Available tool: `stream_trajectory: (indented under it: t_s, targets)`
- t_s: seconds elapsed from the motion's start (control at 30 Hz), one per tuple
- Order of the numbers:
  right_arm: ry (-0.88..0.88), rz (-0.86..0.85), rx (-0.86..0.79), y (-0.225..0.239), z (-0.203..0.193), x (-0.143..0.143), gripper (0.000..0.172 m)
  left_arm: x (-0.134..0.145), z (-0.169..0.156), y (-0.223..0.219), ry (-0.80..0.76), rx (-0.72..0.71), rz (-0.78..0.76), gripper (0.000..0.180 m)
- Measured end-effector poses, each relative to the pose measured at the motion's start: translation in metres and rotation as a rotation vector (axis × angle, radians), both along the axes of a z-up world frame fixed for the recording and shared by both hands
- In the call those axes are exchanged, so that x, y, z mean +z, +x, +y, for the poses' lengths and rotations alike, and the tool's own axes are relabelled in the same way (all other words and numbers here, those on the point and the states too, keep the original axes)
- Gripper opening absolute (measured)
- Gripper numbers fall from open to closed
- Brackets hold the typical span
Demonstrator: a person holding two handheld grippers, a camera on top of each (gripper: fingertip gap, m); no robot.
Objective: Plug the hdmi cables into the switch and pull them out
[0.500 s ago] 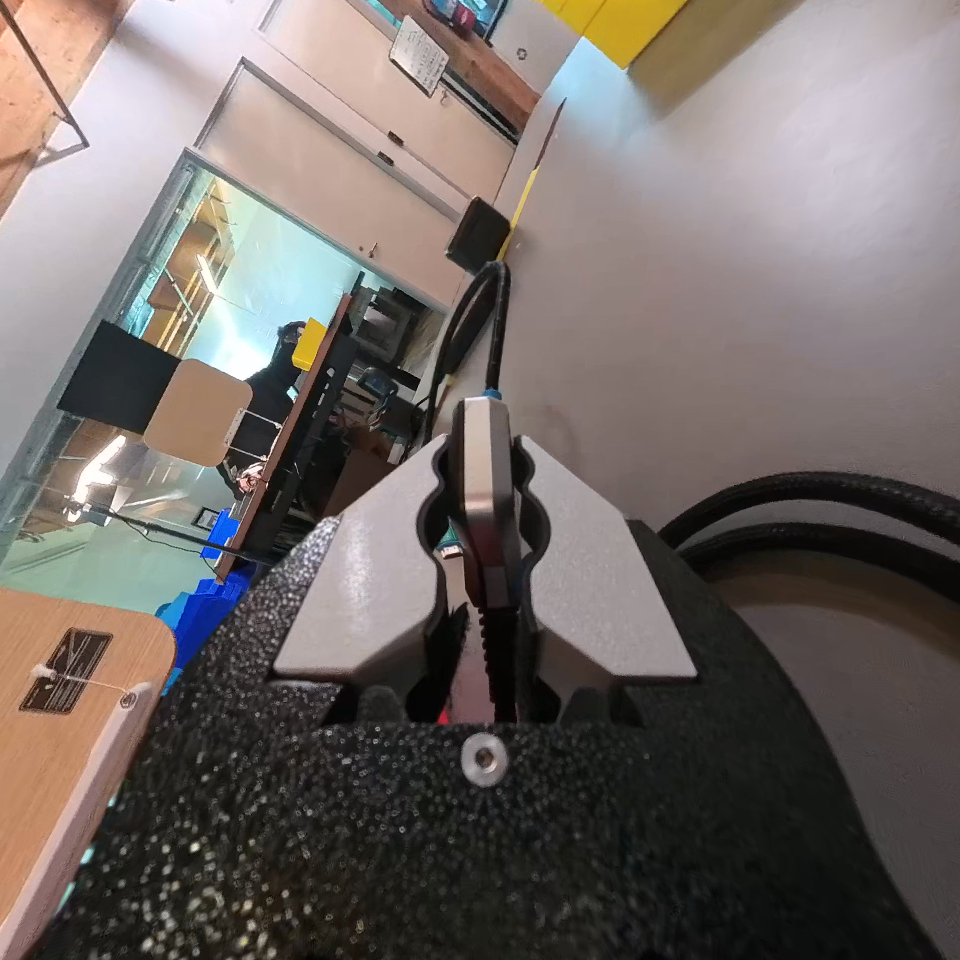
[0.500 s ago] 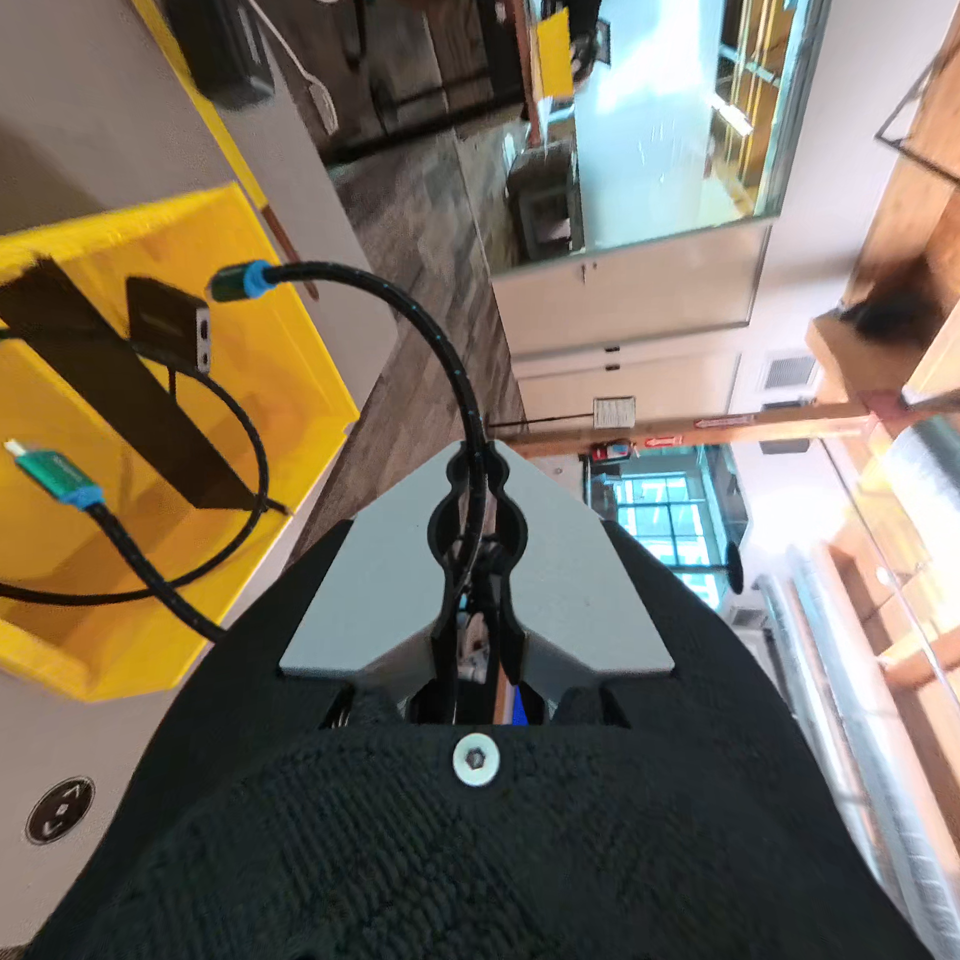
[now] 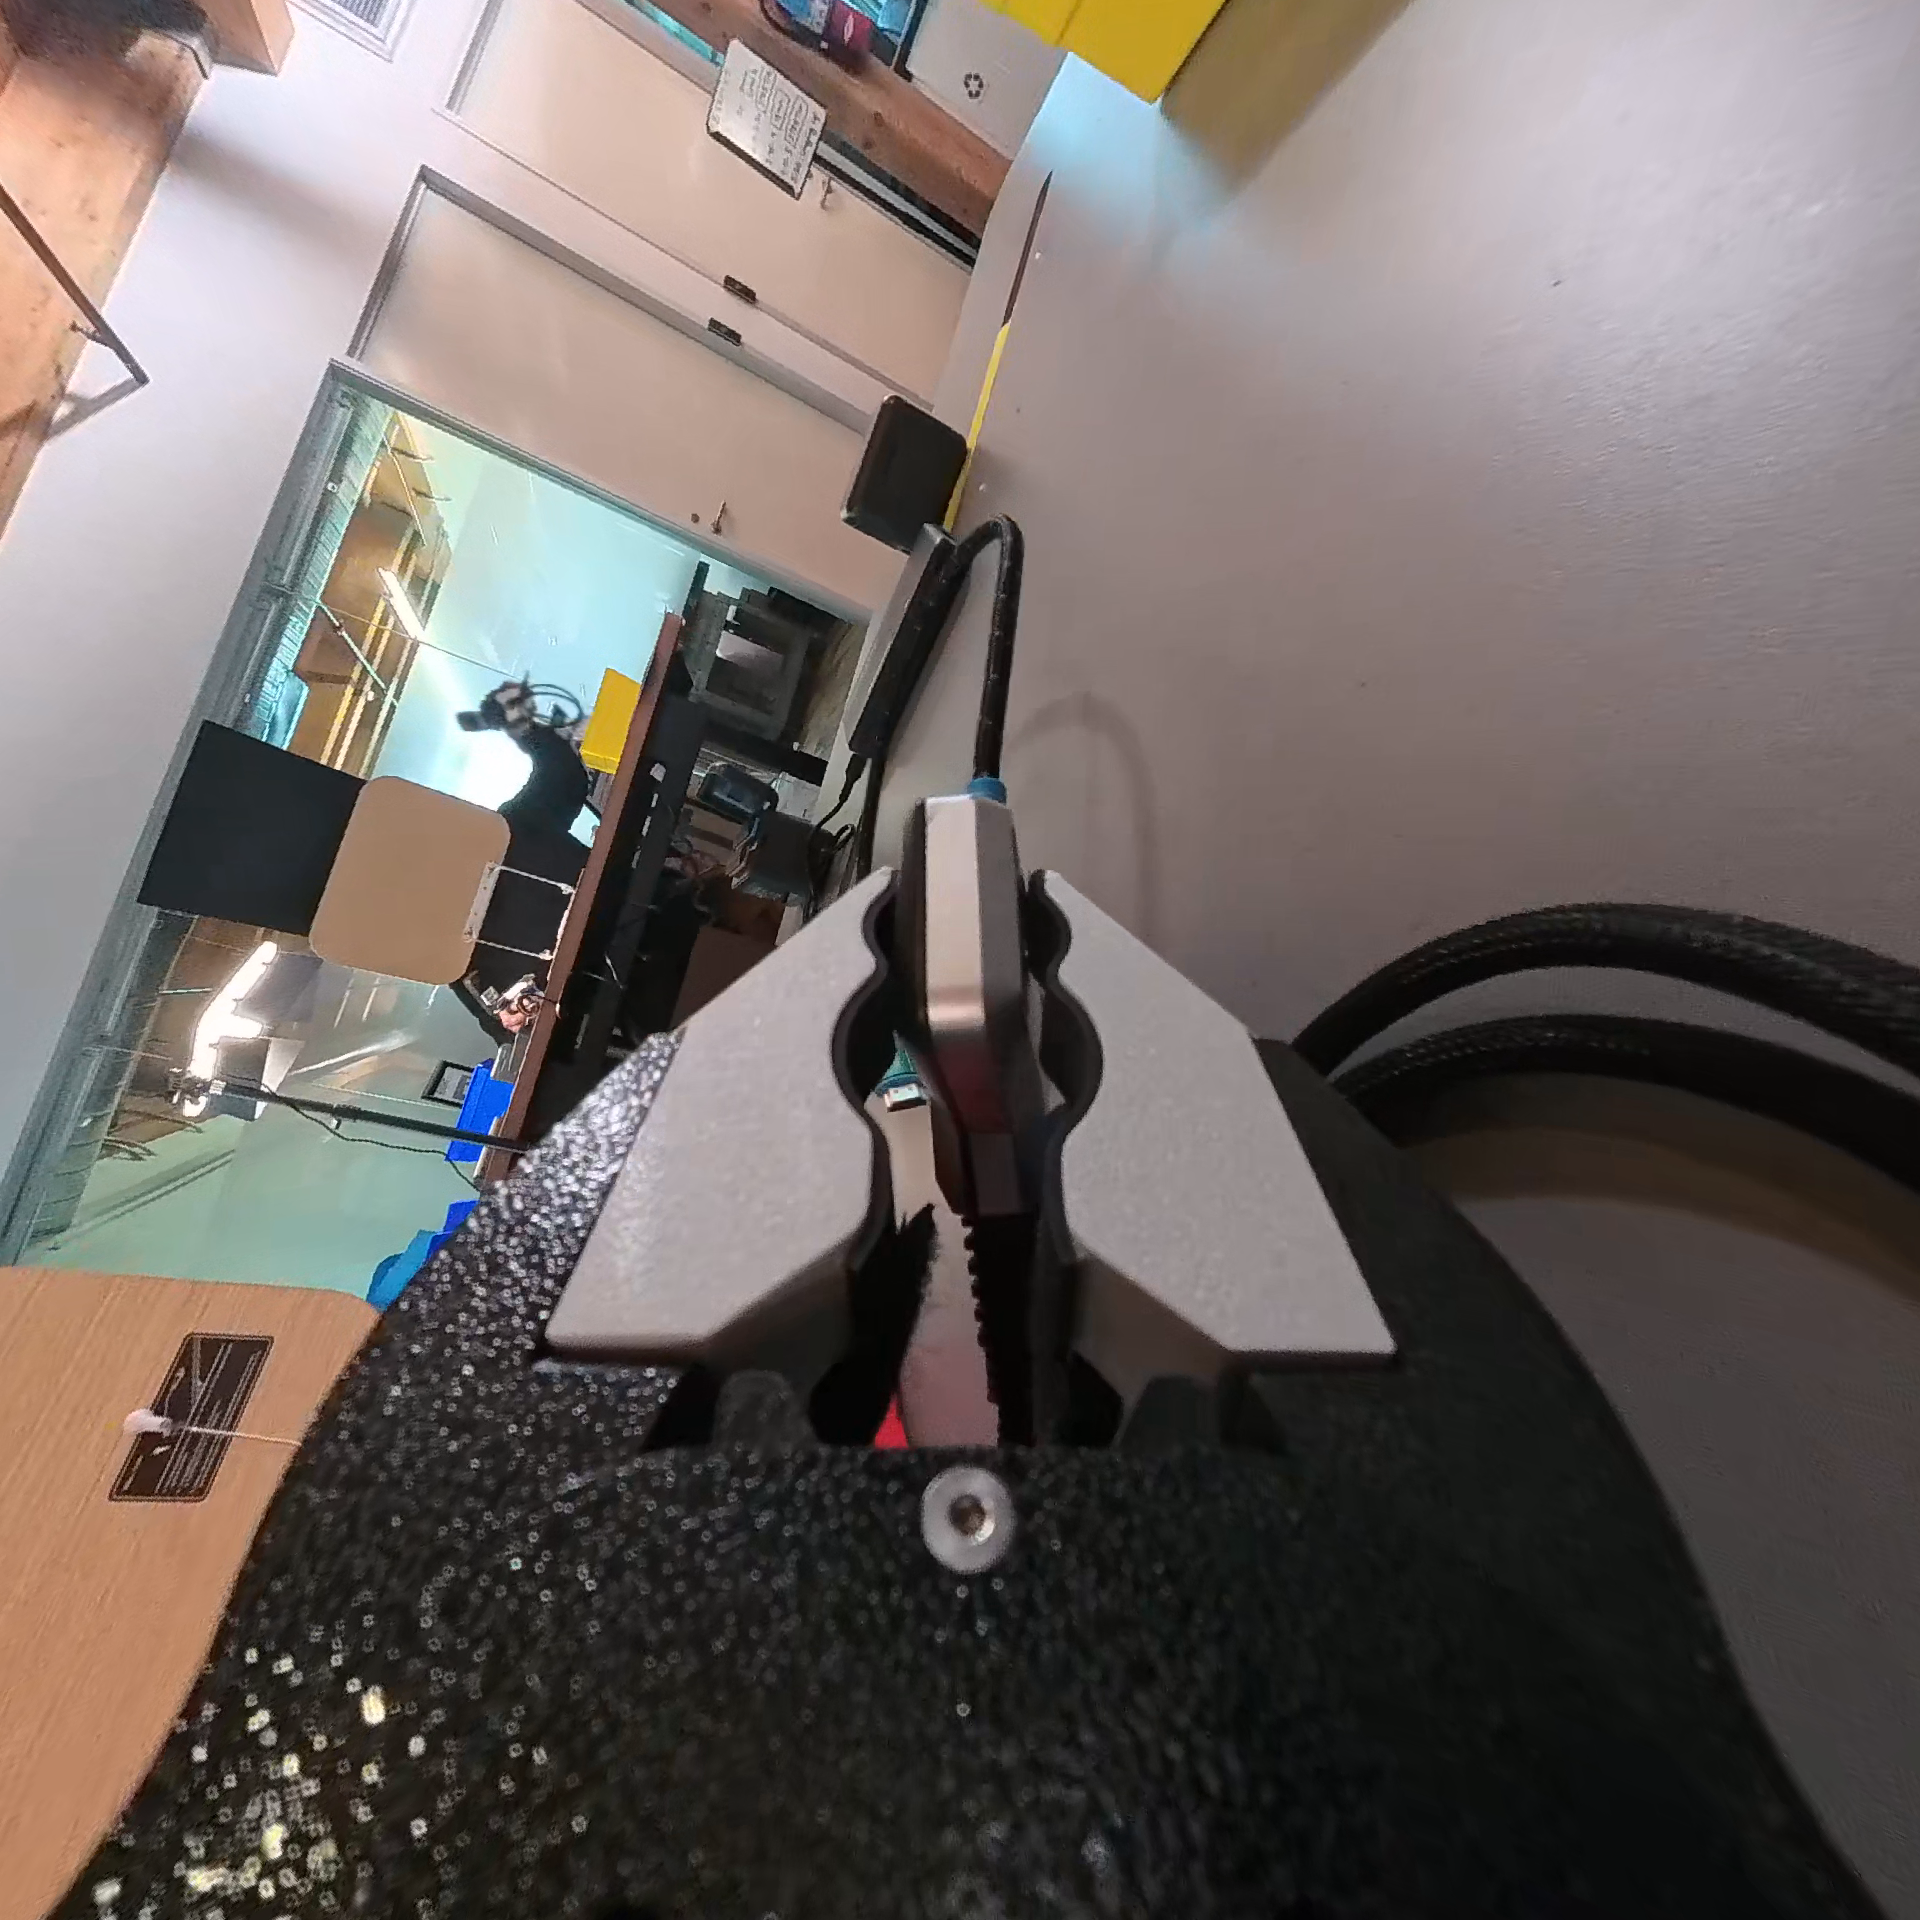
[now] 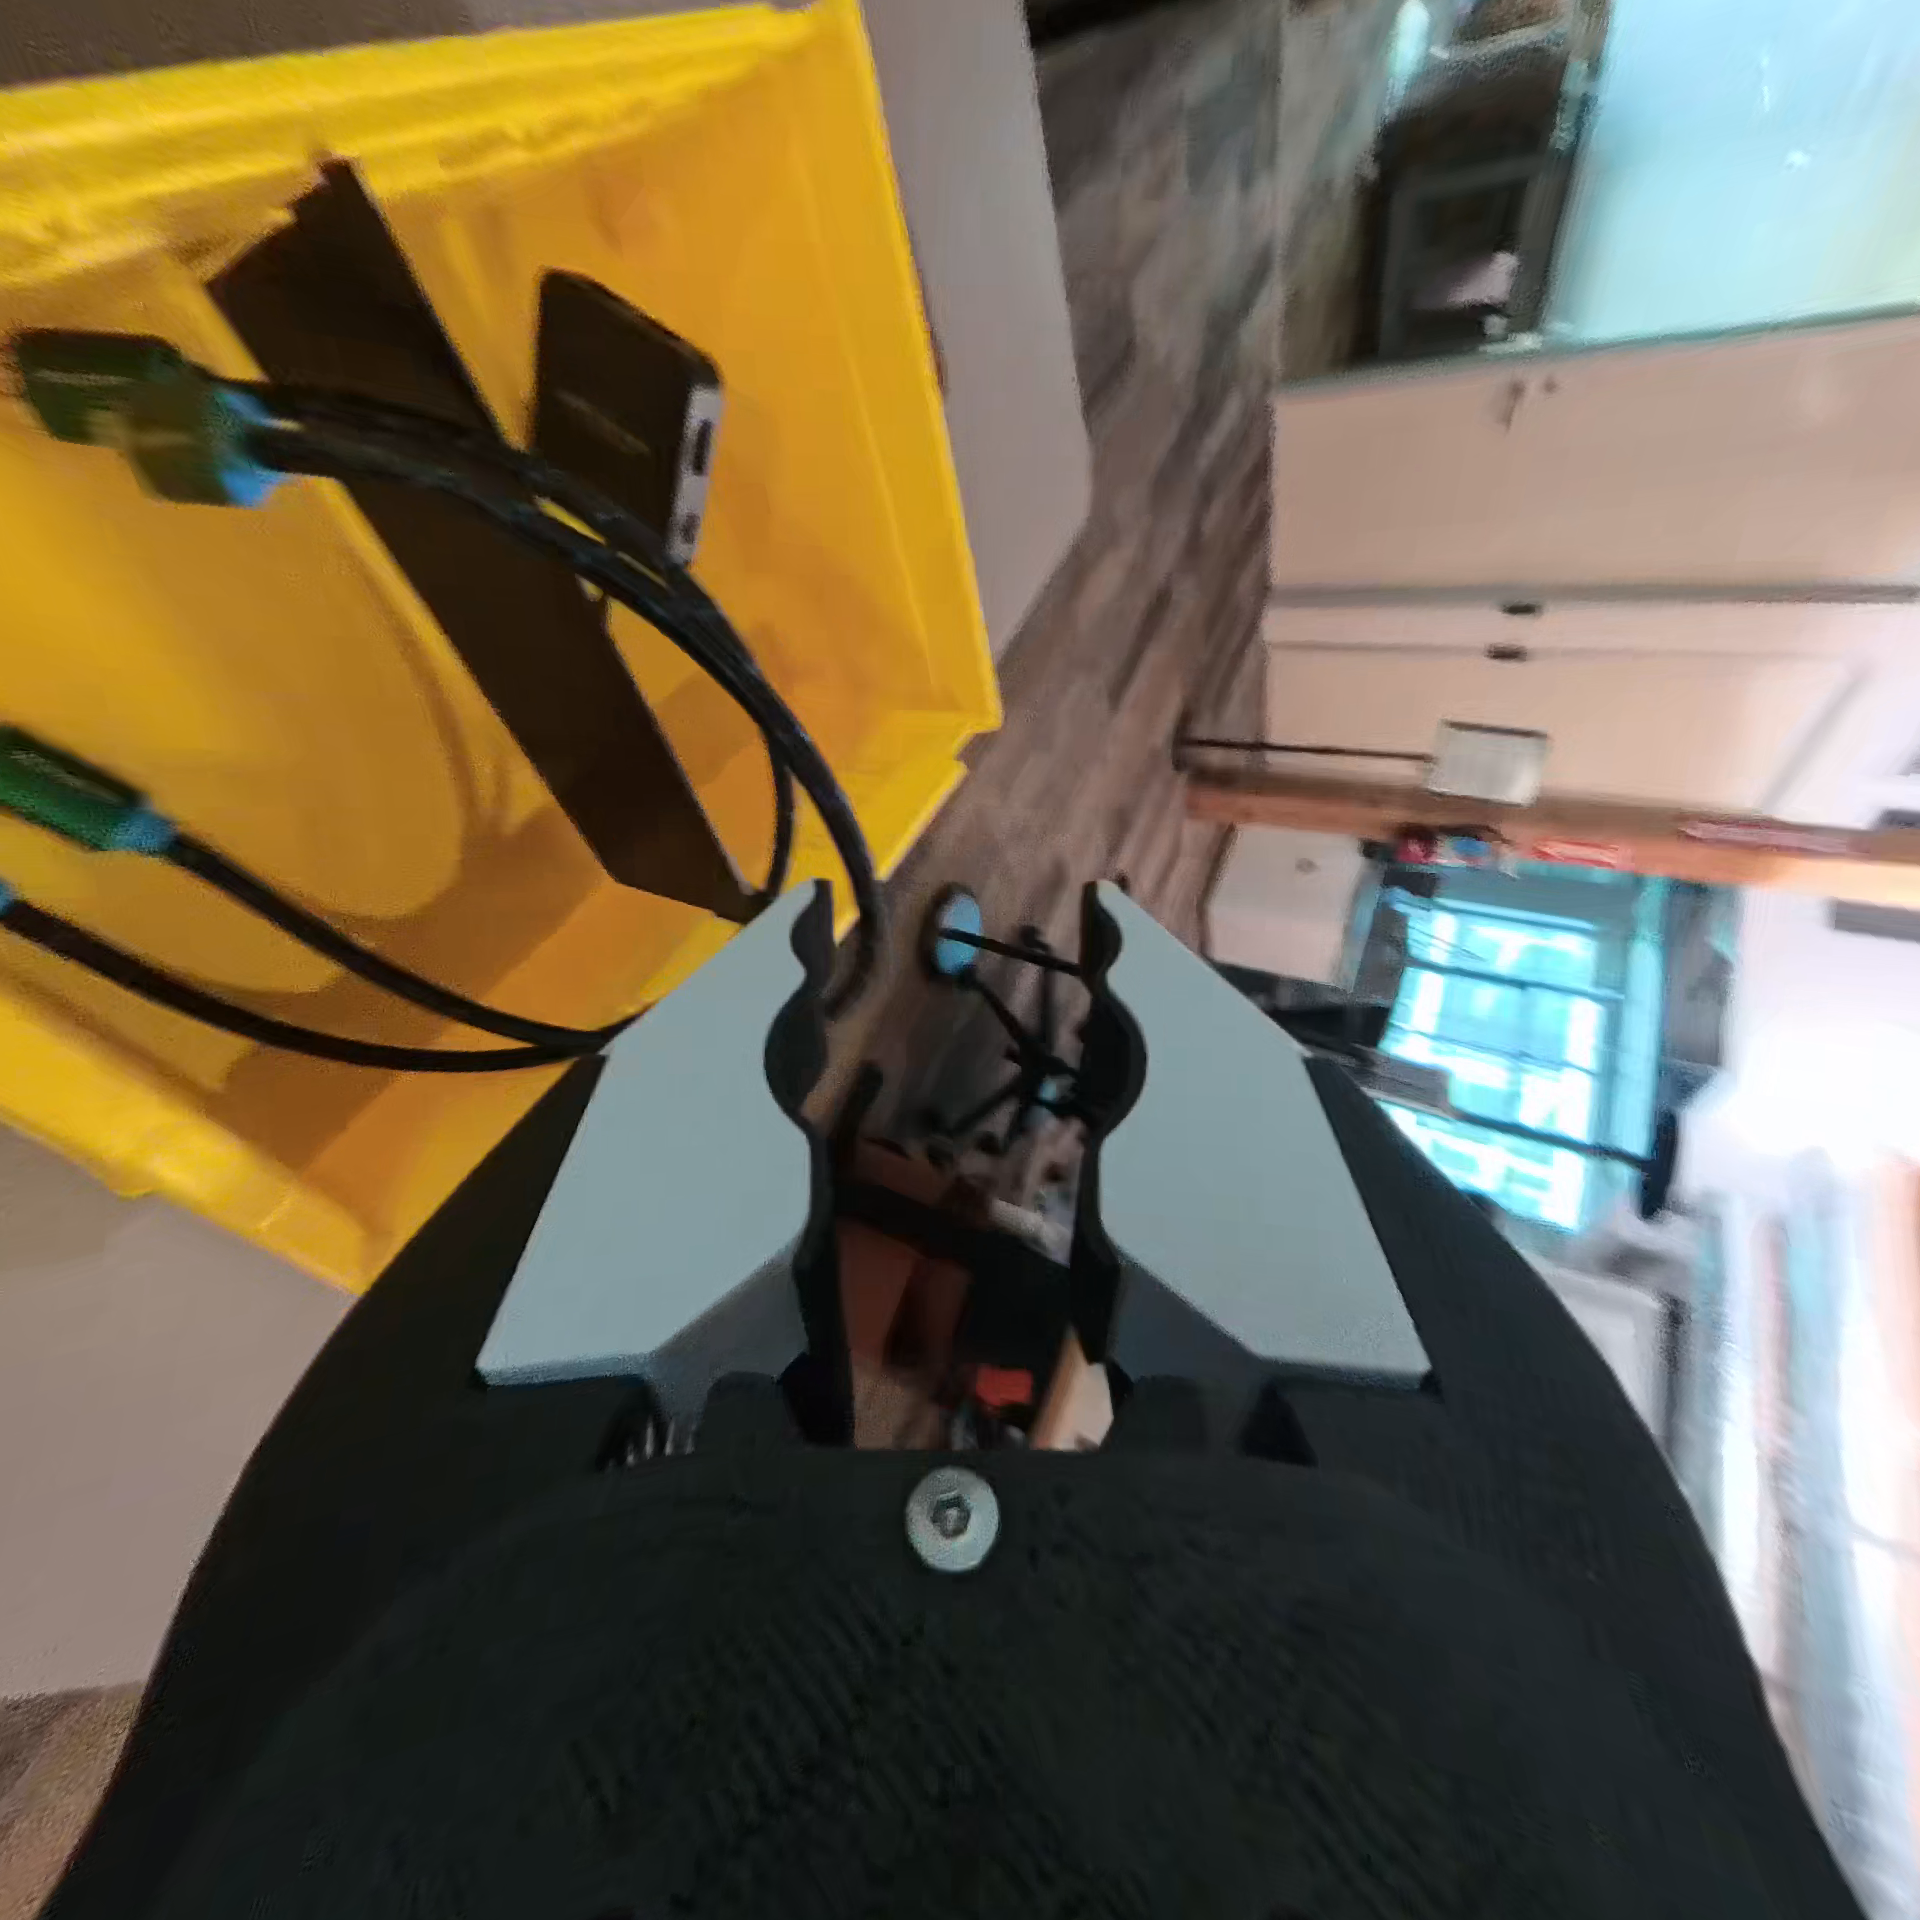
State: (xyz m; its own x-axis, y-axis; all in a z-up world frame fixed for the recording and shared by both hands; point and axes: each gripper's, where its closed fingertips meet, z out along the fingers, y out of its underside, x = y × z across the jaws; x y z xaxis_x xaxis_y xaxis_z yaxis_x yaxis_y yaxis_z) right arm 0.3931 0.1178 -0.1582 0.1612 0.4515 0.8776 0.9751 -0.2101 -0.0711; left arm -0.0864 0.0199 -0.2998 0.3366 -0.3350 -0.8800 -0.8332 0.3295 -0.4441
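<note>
In the left wrist view my left gripper is shut on a flat silver switch, held edge-on just above the pale table. A black braided cable with a blue collar is plugged into the switch's far end. A green plug shows beside the switch, low between the fingers. In the right wrist view my right gripper is open. A thin black cable runs from a green plug past the inner side of the left finger, unpinched.
A yellow bin at the left holds a black divider, a small black box and another green plug. Thick black cables loop on the table at the right. A black box sits at the table's far edge. Spacing between my two grippers at the tips: around 50 cm.
My right gripper has opened and let go of the thin black cable, and it has swung toward the yellow bin. My left gripper still grips the switch.
</note>
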Motion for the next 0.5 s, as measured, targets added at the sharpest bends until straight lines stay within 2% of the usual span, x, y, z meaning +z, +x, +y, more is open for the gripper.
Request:
stream_trajectory:
  t_s: [0.07, 0.13, 0.17, 0.23, 0.33, 0.43, 0.5]
  targets:
    - [0.137, -0.042, 0.056, -0.028, -0.002, 0.025, 0.049, -0.001, 0.0, 0.001, -0.004, -0.001, 0.007, 0.021]
    - [0.248, 0.005, 0.214, -0.088, -0.011, 0.038, 0.049, -0.002, 0.0, 0.001, -0.004, -0.003, 0.012, 0.021]
    - [0.275, 0.054, 0.319, -0.126, -0.018, 0.036, 0.047, -0.002, 0.0, 0.001, -0.004, -0.004, 0.012, 0.021]
    - [0.248, 0.175, 0.562, -0.212, -0.038, 0.01, 0.046, -0.002, 0.0, 0.001, -0.008, -0.005, 0.009, 0.021]
    - [0.176, 0.26, 0.871, -0.323, -0.072, -0.055, 0.046, -0.003, 0.0, 0.001, -0.021, -0.009, 0.001, 0.021]
    - [0.185, 0.304, 1.053, -0.402, -0.091, -0.106, 0.046, -0.004, -0.001, 0.002, -0.029, -0.019, -0.003, 0.02]
    - [0.261, 0.347, 1.112, -0.438, -0.095, -0.117, 0.048, -0.005, -0.003, 0.004, -0.035, -0.031, 0.001, 0.021]
